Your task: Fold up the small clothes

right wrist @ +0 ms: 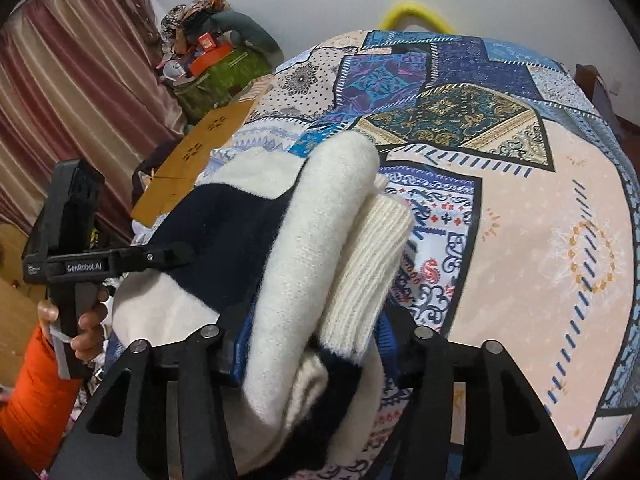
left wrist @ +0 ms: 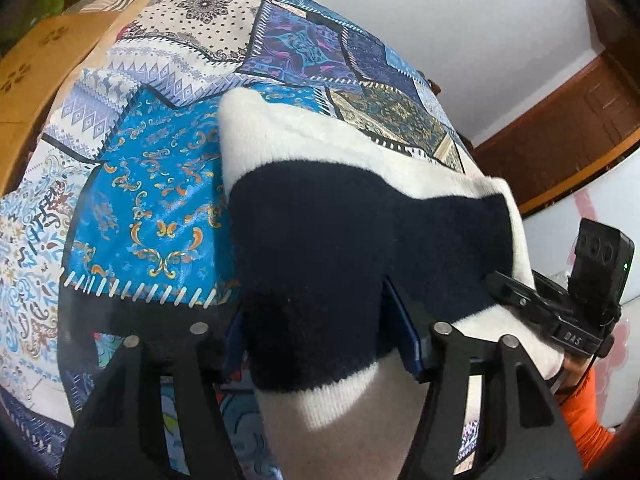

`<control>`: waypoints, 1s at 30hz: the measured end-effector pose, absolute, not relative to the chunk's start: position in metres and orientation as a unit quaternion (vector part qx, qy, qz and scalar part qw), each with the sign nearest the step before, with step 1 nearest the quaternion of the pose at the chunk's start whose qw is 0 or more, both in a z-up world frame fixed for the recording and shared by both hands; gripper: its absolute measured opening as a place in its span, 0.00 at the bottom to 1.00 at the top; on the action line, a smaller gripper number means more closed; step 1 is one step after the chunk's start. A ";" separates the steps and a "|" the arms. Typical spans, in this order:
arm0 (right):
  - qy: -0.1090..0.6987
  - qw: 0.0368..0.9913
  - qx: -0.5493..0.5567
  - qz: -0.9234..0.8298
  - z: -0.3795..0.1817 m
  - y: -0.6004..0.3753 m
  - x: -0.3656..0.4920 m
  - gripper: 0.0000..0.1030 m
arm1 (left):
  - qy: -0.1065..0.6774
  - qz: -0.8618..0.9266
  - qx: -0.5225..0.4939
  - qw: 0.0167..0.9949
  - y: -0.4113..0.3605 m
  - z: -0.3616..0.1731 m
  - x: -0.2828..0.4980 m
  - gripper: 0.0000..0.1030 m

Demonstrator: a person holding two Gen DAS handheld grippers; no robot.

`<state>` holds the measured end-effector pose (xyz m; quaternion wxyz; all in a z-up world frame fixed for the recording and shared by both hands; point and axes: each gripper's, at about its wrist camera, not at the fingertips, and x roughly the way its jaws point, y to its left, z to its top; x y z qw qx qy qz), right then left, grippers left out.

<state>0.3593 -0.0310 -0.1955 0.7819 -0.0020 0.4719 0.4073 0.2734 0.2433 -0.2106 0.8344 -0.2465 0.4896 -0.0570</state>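
A folded cream and navy knit garment point(left wrist: 360, 240) lies as a thick bundle over the patchwork tablecloth point(left wrist: 160, 200). My left gripper point(left wrist: 320, 344) has its blue pads pressed on the navy band of one end. In the right wrist view the same garment point(right wrist: 304, 240) shows rolled cream layers, with my right gripper point(right wrist: 310, 344) shut on that end. Each tool appears in the other's view: the right tool's black body point(left wrist: 580, 300) at the garment's far edge, and the left tool's finger point(right wrist: 172, 256) lying on the navy part. A hand point(right wrist: 88, 328) in an orange sleeve holds it.
The patterned cloth point(right wrist: 520, 240) stretches bare to the right of the garment. A cardboard box point(right wrist: 208, 140) stands past the table's left edge, with a cluttered green bag point(right wrist: 216, 72) and a curtain point(right wrist: 60, 100) behind it. A yellow hoop point(right wrist: 416, 12) shows at the far edge.
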 end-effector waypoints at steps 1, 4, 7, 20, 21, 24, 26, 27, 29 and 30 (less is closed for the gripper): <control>0.467 0.787 -0.007 0.403 -0.193 -0.035 0.359 0.53 | 0.491 -0.049 -0.239 0.837 0.243 -0.211 0.274 0.67; 0.448 0.802 -0.024 0.395 -0.180 -0.043 0.346 0.54 | 0.491 -0.017 -0.198 0.848 0.238 -0.200 0.272 0.68; 0.419 0.821 -0.040 0.386 -0.158 -0.050 0.336 0.54 | 0.473 0.018 -0.140 0.870 0.231 -0.175 0.260 0.67; 0.196 0.886 -0.042 0.418 -0.010 -0.086 0.214 0.54 | 0.239 0.047 -0.046 0.969 0.165 0.000 0.116 0.68; 0.182 0.888 -0.040 0.421 -0.004 -0.087 0.204 0.54 | 0.216 0.050 -0.043 0.974 0.157 0.011 0.100 0.68; 0.143 0.890 -0.027 0.432 0.013 -0.093 0.171 0.54 | 0.174 0.064 -0.038 0.982 0.140 0.030 0.066 0.68; 0.126 0.891 -0.016 0.436 0.020 -0.097 0.151 0.54 | 0.150 0.074 -0.032 0.985 0.132 0.036 0.046 0.68; 0.119 0.892 -0.012 0.435 0.021 -0.099 0.142 0.54 | 0.141 0.076 -0.031 0.987 0.128 0.039 0.038 0.69; 0.099 0.897 -0.007 0.430 0.023 -0.103 0.122 0.61 | 0.123 0.086 -0.020 0.989 0.117 0.041 0.024 0.74; 0.093 0.900 -0.006 0.426 0.023 -0.105 0.116 0.65 | 0.113 0.093 -0.014 0.989 0.113 0.041 0.016 0.78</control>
